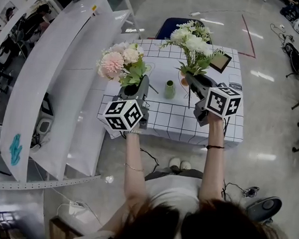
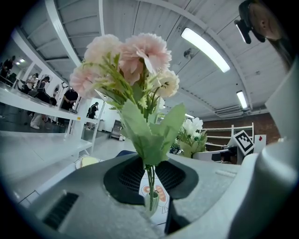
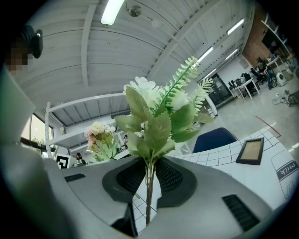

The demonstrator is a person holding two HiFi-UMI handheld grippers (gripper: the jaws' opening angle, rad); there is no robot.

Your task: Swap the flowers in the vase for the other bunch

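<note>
Head view shows us holding a bunch in each gripper above the table (image 1: 216, 125). The vase (image 1: 170, 89) stands between them and, as far as we can tell, is empty. Our left gripper (image 1: 135, 90), left of the vase, is clamped on the pink bunch (image 1: 120, 62); the left gripper view shows its thin stems (image 2: 150, 179) pinched between the pads. Our right gripper (image 1: 193, 84), just right of the vase, grips the white bunch (image 1: 193, 42) the same way, low on the stalks.

We judge both bunches to be artificial and very light, but top-heavy, with soft heads and leaves that crush easily. The stems look thin, stiff and smooth, so they may twist or slide in the pads. The best hold is on the gathered stems just under the leaves, never on the blooms, leaving bare length below for the vase's narrow neck. The vase looks small and light, and it may tip if a stem catches its rim.
</note>
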